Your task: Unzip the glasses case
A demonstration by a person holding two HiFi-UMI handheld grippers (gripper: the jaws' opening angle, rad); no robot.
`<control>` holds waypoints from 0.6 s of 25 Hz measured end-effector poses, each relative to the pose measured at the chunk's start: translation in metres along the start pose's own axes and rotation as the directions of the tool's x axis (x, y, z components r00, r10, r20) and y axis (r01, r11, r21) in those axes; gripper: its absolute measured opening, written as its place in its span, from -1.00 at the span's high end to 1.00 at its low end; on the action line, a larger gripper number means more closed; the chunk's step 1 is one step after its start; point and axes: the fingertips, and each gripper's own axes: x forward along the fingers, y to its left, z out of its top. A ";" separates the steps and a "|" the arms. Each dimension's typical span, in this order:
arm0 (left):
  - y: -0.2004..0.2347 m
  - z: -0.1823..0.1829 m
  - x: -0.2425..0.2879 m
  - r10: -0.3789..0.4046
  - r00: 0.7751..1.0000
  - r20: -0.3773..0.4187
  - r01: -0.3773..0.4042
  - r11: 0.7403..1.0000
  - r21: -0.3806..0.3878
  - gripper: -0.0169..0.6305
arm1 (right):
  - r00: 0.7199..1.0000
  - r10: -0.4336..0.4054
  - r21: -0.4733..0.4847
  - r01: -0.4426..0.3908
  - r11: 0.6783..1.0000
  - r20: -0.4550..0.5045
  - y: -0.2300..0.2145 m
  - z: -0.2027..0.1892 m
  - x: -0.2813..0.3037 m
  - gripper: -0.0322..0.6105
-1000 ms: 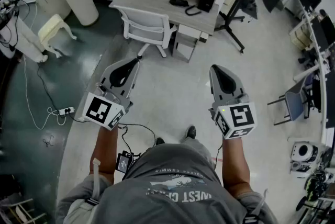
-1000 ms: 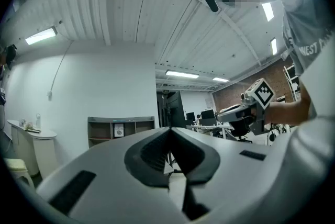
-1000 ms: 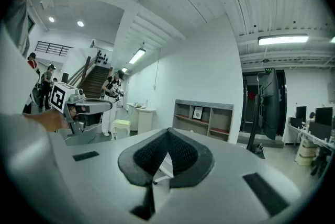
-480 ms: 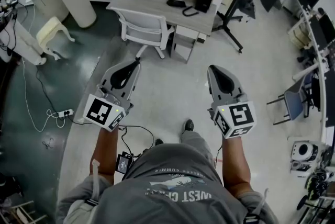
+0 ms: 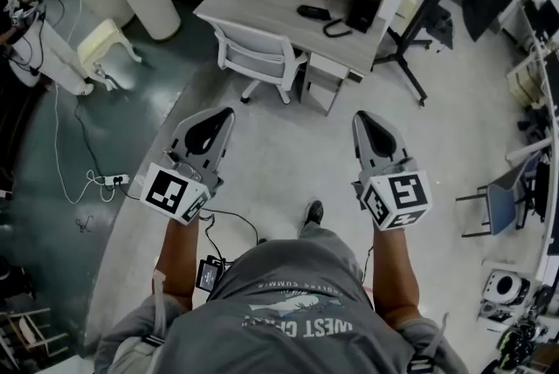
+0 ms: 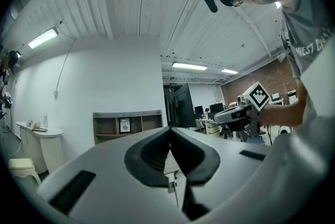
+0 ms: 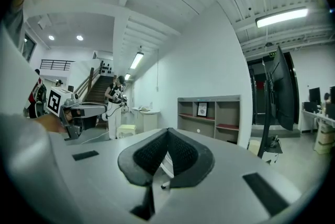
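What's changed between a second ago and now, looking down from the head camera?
The person has moved toward the desk, so the desk and the chair now sit lower and further right in the head view. The left gripper and right gripper were carried along with the person. Nothing was taken hold of or let go. Both grippers stay shut, empty and side by side.

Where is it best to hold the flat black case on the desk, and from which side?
Probably across its short width near one end, from above on the side of the chair: the black case lies flat and oblong on the desk. Its zipper is too small to see.
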 end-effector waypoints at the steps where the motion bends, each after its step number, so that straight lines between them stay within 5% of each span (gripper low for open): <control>1: 0.002 0.000 0.009 0.012 1.000 -0.004 -0.012 1.000 0.003 0.95 | 1.000 0.012 0.002 -0.012 1.000 0.000 -0.009 0.000 0.007 0.87; 15: 0.000 0.005 0.122 0.143 0.989 -0.029 -0.142 0.989 0.047 0.95 | 0.987 0.156 0.010 -0.157 0.988 0.031 -0.126 0.004 0.073 0.87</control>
